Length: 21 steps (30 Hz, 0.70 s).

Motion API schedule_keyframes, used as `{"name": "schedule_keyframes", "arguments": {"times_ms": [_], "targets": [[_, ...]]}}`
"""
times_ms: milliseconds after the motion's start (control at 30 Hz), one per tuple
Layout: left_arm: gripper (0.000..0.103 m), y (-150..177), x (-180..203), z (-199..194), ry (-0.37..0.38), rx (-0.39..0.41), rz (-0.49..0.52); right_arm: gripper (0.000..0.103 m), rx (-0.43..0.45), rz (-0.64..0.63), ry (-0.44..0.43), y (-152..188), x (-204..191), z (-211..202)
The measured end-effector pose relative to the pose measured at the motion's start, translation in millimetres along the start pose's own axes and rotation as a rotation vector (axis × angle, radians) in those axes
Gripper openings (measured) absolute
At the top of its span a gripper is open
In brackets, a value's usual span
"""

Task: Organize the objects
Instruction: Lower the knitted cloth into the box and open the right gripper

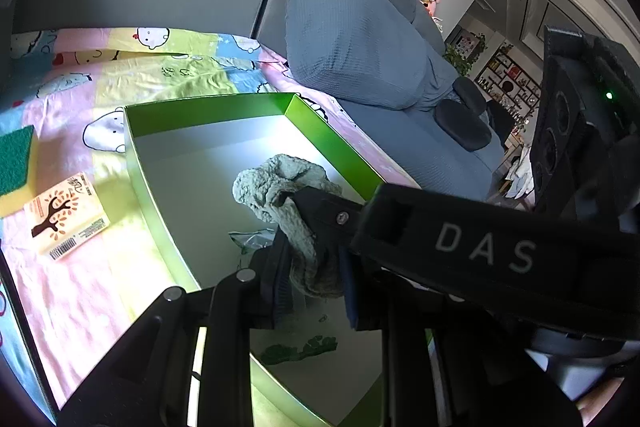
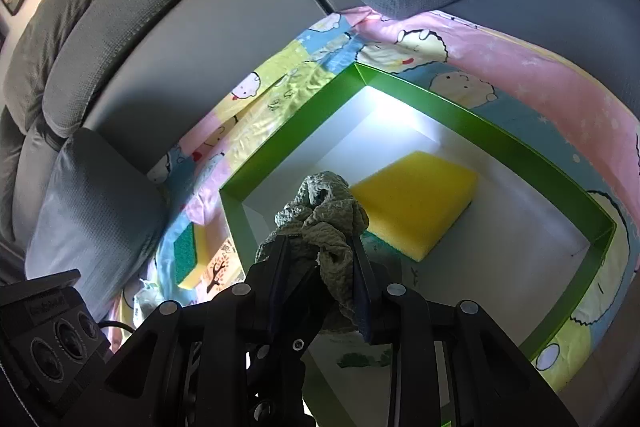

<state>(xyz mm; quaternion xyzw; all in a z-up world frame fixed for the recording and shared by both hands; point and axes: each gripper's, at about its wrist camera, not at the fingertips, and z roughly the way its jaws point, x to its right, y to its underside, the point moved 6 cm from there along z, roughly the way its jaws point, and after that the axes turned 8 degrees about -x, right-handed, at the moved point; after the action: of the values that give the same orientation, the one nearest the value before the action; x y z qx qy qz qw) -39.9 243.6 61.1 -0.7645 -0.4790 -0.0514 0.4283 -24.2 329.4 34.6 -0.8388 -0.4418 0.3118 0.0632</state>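
Cloth [image 2: 324, 203] is the thing in play, a crumpled grey-green rag, and it's hanging over the open green box [image 2: 500, 135], not resting on the floor of it.

Right tongs [image 2: 320, 255] are clamped on it. In the right wrist view the rag is bunched between the two fingers at bottom centre, with a fat wad poking out above the tips. In the left wrist view the left tongs [image 1: 314, 267] also have rag pinched between their fingers at lower centre, so it looks to me like both pairs are closed on the same cloth. A finger of the other gripper pokes into the bundle from the right.

My read is that the step is dropping it into the box. If so, I'd let one pair go first so the two aren't tugging against each other. Then lower it until the rag touches the white floor and open up, because terry like this tends to snag on the pads. Aim for the bare floor to the left of the yellow sponge [image 2: 416, 199], which lies inside the box just right of and behind the rag. There's also a clear plastic wrapper [image 1: 248, 239] under the bundle, so try not to drag that around.

Outside the box, on the cartoon bedsheet [image 1: 80, 287], a tree-print packet [image 1: 66, 215] sits at left, with a green-topped sponge [image 1: 14, 159] at the far left edge.
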Motion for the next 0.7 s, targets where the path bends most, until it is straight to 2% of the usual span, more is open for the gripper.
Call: {"name": "schedule_keyframes", "arguments": {"times_ms": [700], "targets": [[0.019,2.7,-1.9,3.6,0.010,-0.029,-0.010,0.031,-0.009,0.012,0.037,0.4,4.1,5.0]]}}
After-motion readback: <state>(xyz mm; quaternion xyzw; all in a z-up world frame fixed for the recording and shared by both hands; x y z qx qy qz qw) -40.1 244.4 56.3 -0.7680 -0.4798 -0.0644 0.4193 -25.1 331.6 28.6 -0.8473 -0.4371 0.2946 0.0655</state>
